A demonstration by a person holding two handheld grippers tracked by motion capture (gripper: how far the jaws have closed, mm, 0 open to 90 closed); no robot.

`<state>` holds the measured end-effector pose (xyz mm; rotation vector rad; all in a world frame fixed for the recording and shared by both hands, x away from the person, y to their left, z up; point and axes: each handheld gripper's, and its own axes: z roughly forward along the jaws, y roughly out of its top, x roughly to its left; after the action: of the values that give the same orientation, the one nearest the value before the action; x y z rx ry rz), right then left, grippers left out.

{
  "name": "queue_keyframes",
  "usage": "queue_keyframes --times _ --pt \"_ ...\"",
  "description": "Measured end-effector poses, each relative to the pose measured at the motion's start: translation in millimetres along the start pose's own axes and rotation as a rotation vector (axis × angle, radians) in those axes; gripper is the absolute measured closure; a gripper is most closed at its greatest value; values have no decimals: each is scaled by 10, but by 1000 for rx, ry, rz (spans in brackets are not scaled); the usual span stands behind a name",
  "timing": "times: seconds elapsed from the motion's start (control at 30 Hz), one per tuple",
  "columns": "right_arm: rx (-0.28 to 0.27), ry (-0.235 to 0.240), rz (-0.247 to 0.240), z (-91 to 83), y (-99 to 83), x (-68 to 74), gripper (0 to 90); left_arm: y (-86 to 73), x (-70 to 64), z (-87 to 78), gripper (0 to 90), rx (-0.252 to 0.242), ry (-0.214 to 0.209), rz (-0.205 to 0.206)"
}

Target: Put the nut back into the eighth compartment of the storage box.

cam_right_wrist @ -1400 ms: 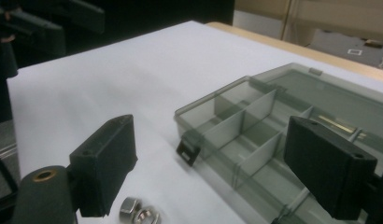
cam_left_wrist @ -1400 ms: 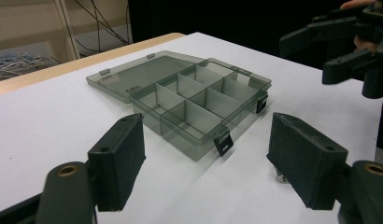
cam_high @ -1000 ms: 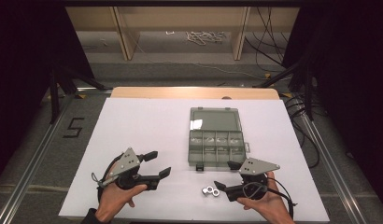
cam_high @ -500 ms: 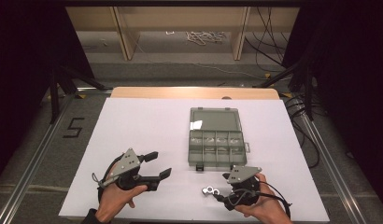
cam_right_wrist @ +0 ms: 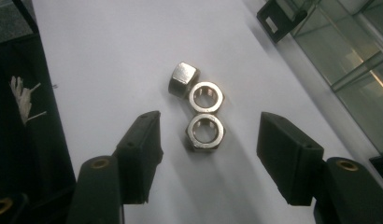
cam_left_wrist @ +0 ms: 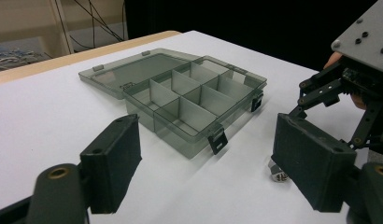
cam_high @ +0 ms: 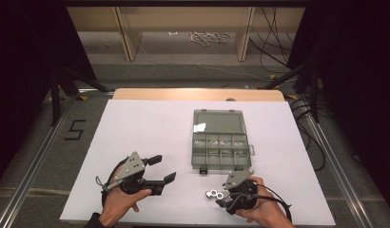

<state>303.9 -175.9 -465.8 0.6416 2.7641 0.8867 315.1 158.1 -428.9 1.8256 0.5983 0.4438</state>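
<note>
Three silver hex nuts (cam_right_wrist: 206, 97) lie touching on the white table top near the front edge; in the high view they form a small cluster (cam_high: 213, 194). My right gripper (cam_right_wrist: 213, 149) is open and points at them, its jaws on either side of the nearest nut (cam_right_wrist: 206, 130) without touching it. In the high view the right gripper (cam_high: 222, 196) sits just right of the nuts. My left gripper (cam_high: 163, 168) rests open at the front left, holding nothing. A grey transparent compartment box (cam_high: 220, 151) stands open in the middle with its lid (cam_high: 218, 121) laid back.
The left gripper (cam_left_wrist: 210, 163) faces the box (cam_left_wrist: 189, 107), with one nut (cam_left_wrist: 277, 173) and the right gripper (cam_left_wrist: 353, 84) beyond its right jaw. The box latch (cam_right_wrist: 278, 18) lies close above the nuts. The table's front edge (cam_right_wrist: 40, 93) is near.
My right gripper has turned and moved left toward the nuts, bringing its open jaws around the nearest one. The left gripper and the box have stayed put.
</note>
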Motion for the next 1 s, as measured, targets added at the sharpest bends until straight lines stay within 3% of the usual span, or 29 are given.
queue_keyframes --times 0.03,0.07,0.1,0.33,0.4,0.43,0.53,0.57,0.7,0.73,1.0 --pt "18 -4 2 19 4 5 434 2 32 13 228 -4 -12 39" --pt "29 3 -3 18 8 0 439 2 28 9 229 2 -2 40" --pt "26 -1 -5 26 10 1 446 -6 -7 5 229 9 9 -5" --pt "47 1 -4 37 38 -15 478 -12 -17 9 230 11 10 -20" --pt "45 -9 -17 68 48 7 506 -13 -14 10 231 12 13 -20" --pt "45 -7 -24 70 57 6 515 -11 13 18 231 5 5 12" --pt "50 2 -30 80 67 10 529 -13 22 24 231 4 -1 22" --pt "52 0 -33 104 67 17 549 -17 6 26 231 4 0 3" --pt "53 6 -31 107 68 13 572 -14 13 26 231 3 0 13" --pt "55 7 -28 109 68 8 591 -20 -3 21 231 13 11 -8" --pt "63 19 -25 131 65 -9 617 -16 9 20 231 16 12 5"
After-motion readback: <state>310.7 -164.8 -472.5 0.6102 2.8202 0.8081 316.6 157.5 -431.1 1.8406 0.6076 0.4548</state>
